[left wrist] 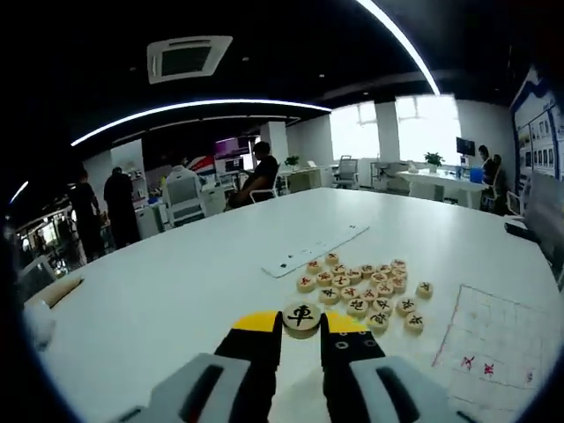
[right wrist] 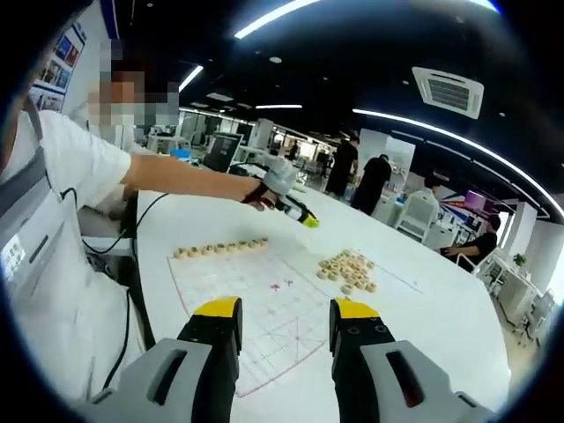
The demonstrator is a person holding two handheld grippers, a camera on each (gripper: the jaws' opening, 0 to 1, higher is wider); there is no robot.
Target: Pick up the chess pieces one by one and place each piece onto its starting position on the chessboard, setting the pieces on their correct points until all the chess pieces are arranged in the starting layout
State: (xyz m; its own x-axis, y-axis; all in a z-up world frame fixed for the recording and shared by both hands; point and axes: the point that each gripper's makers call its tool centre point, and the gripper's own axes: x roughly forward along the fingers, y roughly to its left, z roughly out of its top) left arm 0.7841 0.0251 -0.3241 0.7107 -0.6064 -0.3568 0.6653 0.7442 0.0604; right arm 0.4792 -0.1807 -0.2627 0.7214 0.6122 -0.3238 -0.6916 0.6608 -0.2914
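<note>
Fingers of the left gripper (left wrist: pixel 301 339) pinch one chess piece (left wrist: pixel 301 317) between their tips; the pile (left wrist: pixel 366 286) lies just beyond. Right gripper (right wrist: pixel 286 322) fingers stand spread, empty. Step: transport. Next, likely carry to the chessboard (right wrist: pixel 264 308).

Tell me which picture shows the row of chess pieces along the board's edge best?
The right gripper view. There the row of pieces lines the far edge of the chessboard, seen whole and unblocked. The left gripper view catches just a corner of the chessboard beside the loose pile, while the left tool holds one piece.
</note>
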